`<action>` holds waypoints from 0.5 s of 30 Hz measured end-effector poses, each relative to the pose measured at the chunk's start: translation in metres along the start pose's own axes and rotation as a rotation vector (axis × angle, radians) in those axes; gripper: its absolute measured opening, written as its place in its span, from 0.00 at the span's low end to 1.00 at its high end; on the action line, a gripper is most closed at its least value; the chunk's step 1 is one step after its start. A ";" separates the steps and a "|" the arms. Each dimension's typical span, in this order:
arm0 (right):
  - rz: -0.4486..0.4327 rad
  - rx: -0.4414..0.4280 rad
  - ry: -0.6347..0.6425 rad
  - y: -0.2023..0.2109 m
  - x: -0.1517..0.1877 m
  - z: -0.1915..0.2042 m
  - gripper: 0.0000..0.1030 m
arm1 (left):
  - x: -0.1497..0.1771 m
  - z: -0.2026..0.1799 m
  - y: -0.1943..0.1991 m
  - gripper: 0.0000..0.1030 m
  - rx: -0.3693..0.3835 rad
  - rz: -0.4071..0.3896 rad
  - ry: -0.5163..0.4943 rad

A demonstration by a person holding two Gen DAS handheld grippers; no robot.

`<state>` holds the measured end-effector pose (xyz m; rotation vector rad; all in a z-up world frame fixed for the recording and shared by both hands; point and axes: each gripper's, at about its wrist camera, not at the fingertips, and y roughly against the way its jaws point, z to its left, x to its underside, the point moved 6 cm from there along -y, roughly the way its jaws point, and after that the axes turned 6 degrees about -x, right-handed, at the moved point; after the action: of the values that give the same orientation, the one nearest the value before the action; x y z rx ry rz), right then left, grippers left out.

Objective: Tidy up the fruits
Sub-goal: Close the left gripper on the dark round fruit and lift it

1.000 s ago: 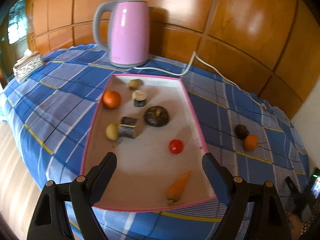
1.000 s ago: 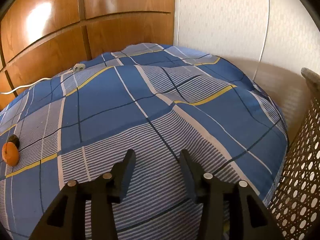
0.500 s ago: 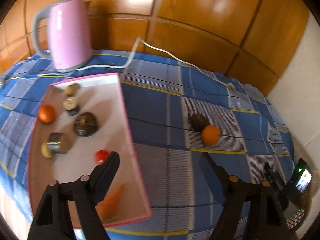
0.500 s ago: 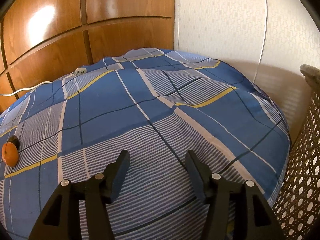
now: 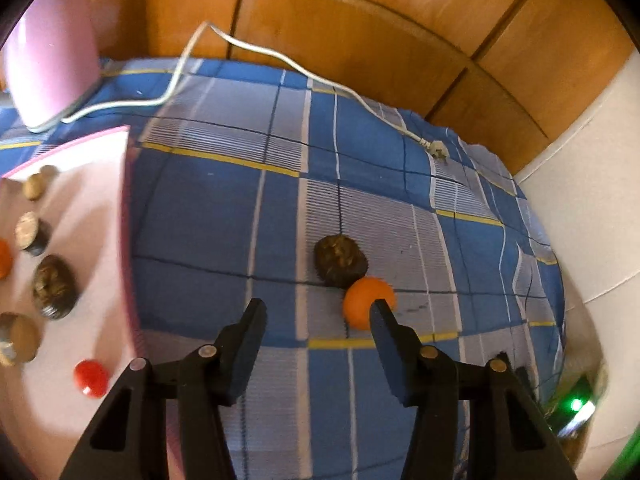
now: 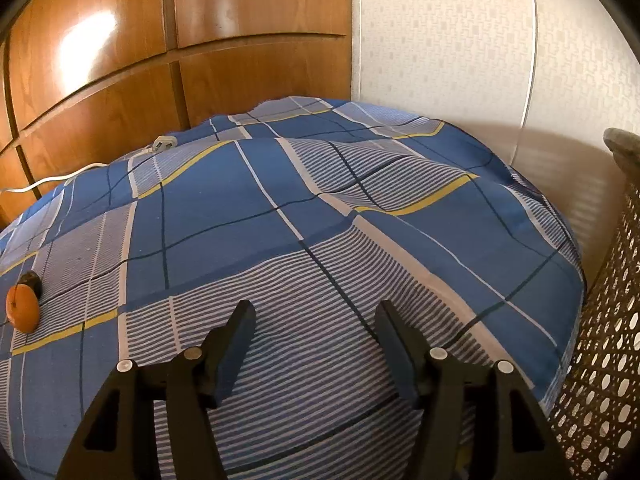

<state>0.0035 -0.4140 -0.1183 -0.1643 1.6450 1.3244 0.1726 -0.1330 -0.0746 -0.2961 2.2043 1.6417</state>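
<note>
The left gripper, fingers closing on nothing, nears the orange beside the dark fruit: smooth, round, roll-prone, best pinched across its middle.

Left gripper tilts steeply downward, jaws closing on nothing; right gripper angled down, jaws opening.

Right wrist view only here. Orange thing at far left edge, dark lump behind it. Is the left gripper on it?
Observer: No. The left gripper is closing with only cloth between its fingers; the orange fruit sits just past its right fingertip.
Operator: And the dark lump?
Observer: A dark brown fruit touching the orange one, both loose on the tablecloth.
Operator: Where do they go?
Observer: Probably the pink tray at left, already holding several pieces.
</note>
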 end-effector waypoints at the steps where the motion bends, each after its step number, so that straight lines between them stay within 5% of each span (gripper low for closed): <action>1: 0.000 -0.001 0.000 0.000 0.000 0.000 0.62 | -0.005 -0.003 -0.006 0.52 0.015 0.025 0.009; 15: -0.003 -0.015 0.004 -0.001 -0.001 0.001 0.67 | -0.039 -0.019 -0.075 0.52 0.013 0.208 0.116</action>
<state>0.0051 -0.4138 -0.1179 -0.1778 1.6384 1.3352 0.2332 -0.1754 -0.1192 -0.1673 2.4010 1.7562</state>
